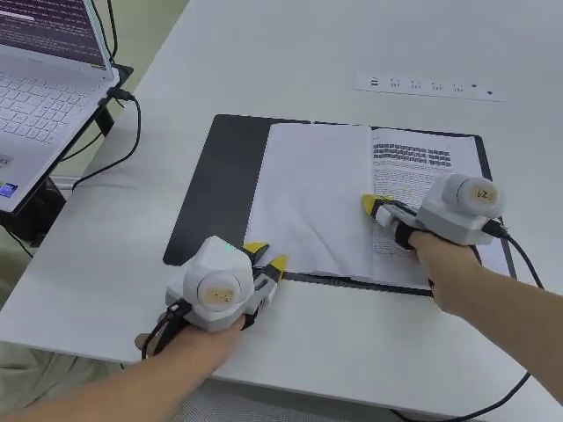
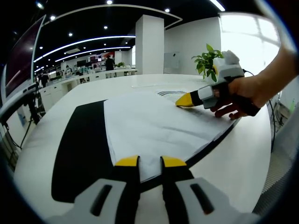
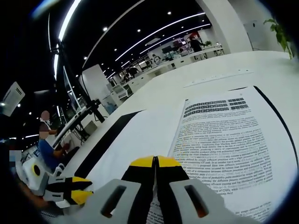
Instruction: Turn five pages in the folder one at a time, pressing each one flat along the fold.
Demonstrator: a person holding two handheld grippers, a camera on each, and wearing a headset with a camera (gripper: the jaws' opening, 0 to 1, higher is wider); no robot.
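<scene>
Two tongs work at a black folder (image 1: 214, 186) that lies open on the white table (image 1: 290, 53). A blank page (image 1: 308, 202) is spread over the middle of the folder. It leaves a strip of the black left cover bare, and a printed page (image 1: 420, 171) lies to its right.

The left tongs (image 1: 266, 256) sit at the near left corner of the blank page, low over the folder's near edge. In the left gripper view their yellow tips stand a narrow gap apart, and the page's corner shows in that gap. Whether either tip touches the paper cannot be told.

The right tongs (image 1: 373, 205) are closed, the two yellow tips pressed together. They point at the fold between the blank page and the printed page, about halfway down it. In the right gripper view the closed tips lie right at that fold line, low against the paper. The hand (image 1: 440, 255) holding them reaches in from the near right over the printed page.

A white laptop (image 1: 44, 88) with its screen lit stands off the far left corner of the table. A black cable (image 1: 134, 141) runs down from it over the table's edge. A white power strip (image 1: 431, 86) lies on the table beyond the folder, well apart from it. In the left gripper view a potted plant (image 2: 208, 58) stands behind the right tongs.
</scene>
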